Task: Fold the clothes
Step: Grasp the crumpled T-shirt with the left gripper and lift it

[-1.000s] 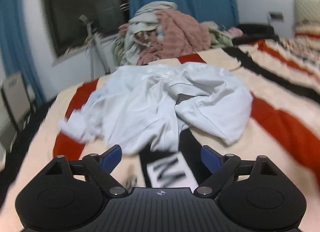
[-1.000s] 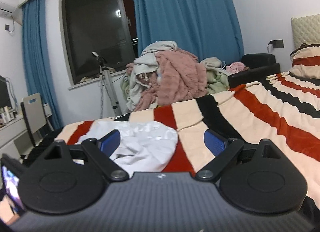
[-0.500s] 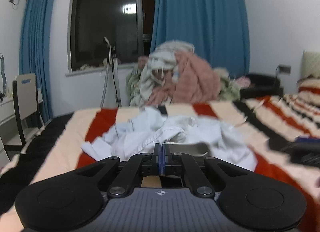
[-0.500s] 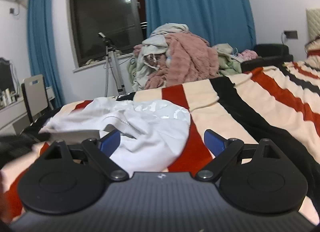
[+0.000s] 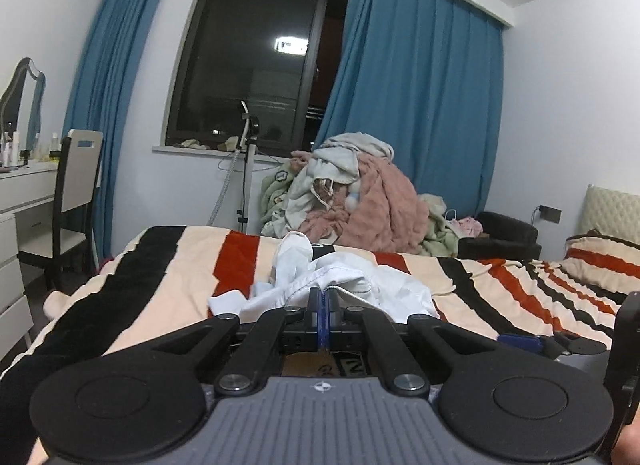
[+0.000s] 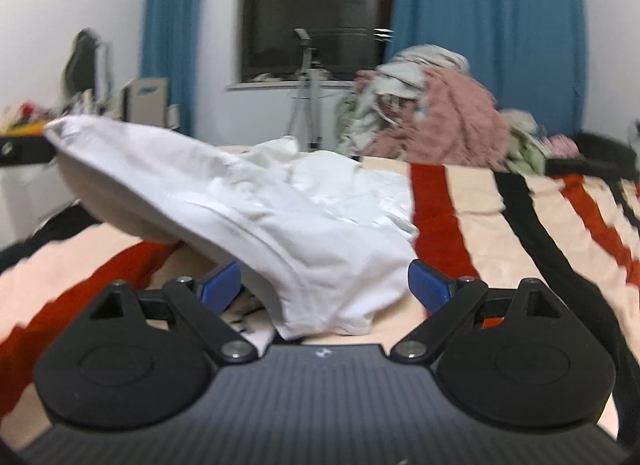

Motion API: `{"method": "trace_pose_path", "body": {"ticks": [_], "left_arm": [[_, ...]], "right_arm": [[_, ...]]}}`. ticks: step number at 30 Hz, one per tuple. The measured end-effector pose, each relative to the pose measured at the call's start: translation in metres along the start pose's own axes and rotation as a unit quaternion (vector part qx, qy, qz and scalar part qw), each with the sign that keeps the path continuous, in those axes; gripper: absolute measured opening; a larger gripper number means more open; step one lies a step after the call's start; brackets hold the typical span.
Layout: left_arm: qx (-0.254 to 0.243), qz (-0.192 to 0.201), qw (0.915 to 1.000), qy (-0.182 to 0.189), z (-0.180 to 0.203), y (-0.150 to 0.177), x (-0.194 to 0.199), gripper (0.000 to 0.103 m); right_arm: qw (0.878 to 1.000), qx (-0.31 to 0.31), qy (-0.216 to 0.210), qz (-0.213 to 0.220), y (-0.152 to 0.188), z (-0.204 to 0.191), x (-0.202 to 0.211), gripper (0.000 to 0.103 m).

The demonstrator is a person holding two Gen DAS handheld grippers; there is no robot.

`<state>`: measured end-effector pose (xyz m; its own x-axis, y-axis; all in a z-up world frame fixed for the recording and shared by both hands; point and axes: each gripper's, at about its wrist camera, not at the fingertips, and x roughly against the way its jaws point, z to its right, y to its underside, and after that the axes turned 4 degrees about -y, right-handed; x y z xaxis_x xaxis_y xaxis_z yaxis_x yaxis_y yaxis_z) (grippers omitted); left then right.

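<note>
A crumpled white garment point(image 5: 344, 285) lies on the striped bed point(image 5: 180, 261). My left gripper point(image 5: 323, 305) is shut on its stitched hem and holds that edge lifted off the bed. In the right wrist view the garment point(image 6: 280, 217) stretches up to the left, where the left gripper's black body point(image 6: 20, 151) holds it. My right gripper point(image 6: 324, 285) is open, its blue fingertips on either side of the garment's lower hem, which hangs between them. The right gripper also shows at the right edge of the left wrist view point(image 5: 520, 341).
A big pile of pink, grey and green laundry point(image 5: 360, 197) sits past the bed's far edge under the blue curtains. A tripod stand point(image 5: 248, 169), a chair point(image 5: 76, 193) and a white dresser point(image 5: 20, 193) stand at left. A pillow point(image 5: 600, 257) lies at right.
My left gripper closed on the garment's hem and lifted it. My right gripper moved in low until the hanging hem sits between its open fingers.
</note>
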<state>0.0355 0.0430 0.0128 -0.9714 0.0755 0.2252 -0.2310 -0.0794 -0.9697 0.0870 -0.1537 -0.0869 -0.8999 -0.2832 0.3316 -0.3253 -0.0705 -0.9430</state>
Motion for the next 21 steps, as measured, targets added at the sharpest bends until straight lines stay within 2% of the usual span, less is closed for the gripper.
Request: {"method": "trace_pose_path", "body": {"ticks": [3,5,8,12,16,18,21], "left_arm": [[0.024,-0.012,0.9996,0.001,-0.008,0.007,0.004,0.001],[0.023,-0.008,0.9997,-0.003,-0.010,0.012,0.007,0.001],[0.015,-0.004,0.9998,-0.011,-0.009,0.017,0.003,0.001],[0.034,-0.012,0.9992,-0.018,-0.014,0.020,-0.006,0.001],[0.061,-0.015,0.9978,-0.021,-0.020,0.021,-0.016,0.001],[0.072,-0.013,0.9970,-0.023,-0.022,0.021,-0.019,0.001],[0.086,-0.015,0.9958,-0.029,-0.028,0.019,-0.019,0.001]], "right_arm": [[0.999,0.024,-0.020,-0.012,0.003,-0.024,-0.005,0.092],[0.999,0.034,-0.031,-0.023,0.007,-0.037,-0.018,0.092],[0.999,0.029,-0.004,-0.017,0.009,-0.038,-0.038,0.092],[0.996,-0.069,0.049,-0.006,0.008,0.004,-0.048,0.092],[0.982,-0.164,0.090,-0.014,0.009,0.047,-0.048,0.092],[0.976,-0.182,0.103,-0.056,0.015,0.056,-0.057,0.092],[0.969,-0.176,0.124,-0.125,0.025,0.058,-0.068,0.092]]}}
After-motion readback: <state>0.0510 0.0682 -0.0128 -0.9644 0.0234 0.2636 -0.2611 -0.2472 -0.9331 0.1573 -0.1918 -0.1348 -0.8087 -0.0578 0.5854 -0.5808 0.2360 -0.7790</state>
